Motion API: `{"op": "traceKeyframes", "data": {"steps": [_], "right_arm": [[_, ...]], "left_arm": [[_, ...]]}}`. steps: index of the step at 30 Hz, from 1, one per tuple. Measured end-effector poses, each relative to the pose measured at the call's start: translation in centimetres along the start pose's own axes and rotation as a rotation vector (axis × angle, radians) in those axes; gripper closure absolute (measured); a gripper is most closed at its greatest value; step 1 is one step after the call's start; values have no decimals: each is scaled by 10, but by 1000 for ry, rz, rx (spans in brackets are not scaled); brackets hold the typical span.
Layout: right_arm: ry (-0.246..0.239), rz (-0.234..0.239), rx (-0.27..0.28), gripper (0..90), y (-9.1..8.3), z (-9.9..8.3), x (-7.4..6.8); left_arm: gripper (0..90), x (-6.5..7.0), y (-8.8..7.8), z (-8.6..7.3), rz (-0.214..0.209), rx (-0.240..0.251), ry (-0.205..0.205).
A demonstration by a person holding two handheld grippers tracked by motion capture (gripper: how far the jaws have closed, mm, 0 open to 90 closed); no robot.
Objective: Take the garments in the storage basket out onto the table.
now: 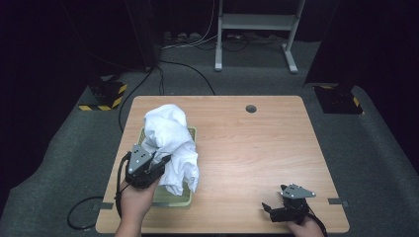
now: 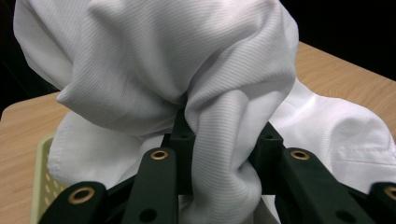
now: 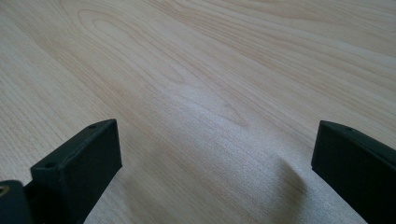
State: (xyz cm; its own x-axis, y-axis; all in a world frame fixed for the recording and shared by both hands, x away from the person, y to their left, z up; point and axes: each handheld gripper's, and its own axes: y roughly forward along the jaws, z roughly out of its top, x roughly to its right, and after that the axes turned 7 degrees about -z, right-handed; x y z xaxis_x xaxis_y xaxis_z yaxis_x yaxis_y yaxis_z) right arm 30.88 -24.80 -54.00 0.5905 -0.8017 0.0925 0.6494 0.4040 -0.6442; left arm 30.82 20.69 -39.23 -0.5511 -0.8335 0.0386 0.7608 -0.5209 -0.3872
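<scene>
A white cloth rises in a bunched heap out of a pale green basket at the table's left. My left gripper is shut on a fold of this white cloth, pinched between its black jaws and held above the basket. Near the table's front right edge my right gripper rests low, and in the right gripper view its jaws stand wide apart over bare wood, nothing between them.
The wooden table has a small round hole near its far edge. Cables and a white stand's legs lie on the grey floor beyond. Yellow-black striped blocks sit on the floor off both far corners.
</scene>
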Motion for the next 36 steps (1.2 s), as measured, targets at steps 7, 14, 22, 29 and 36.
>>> {"op": "traceKeyframes", "data": {"steps": [7,14,22,29,36], "right_arm": [[0,1,2,9,0,0,0],[1,5,7,9,-1,0,0],[3,5,7,9,0,0,1],[8,5,9,9,-1,0,1],[9,7,9,9,-1,0,1]], "left_arm": [[687,7,-6,5,-4,51,16],[687,13,-11,10,-5,86,33],[687,19,-14,16,-17,127,35],[687,23,-17,19,-13,155,40],[687,28,-17,21,-24,168,46]]}}
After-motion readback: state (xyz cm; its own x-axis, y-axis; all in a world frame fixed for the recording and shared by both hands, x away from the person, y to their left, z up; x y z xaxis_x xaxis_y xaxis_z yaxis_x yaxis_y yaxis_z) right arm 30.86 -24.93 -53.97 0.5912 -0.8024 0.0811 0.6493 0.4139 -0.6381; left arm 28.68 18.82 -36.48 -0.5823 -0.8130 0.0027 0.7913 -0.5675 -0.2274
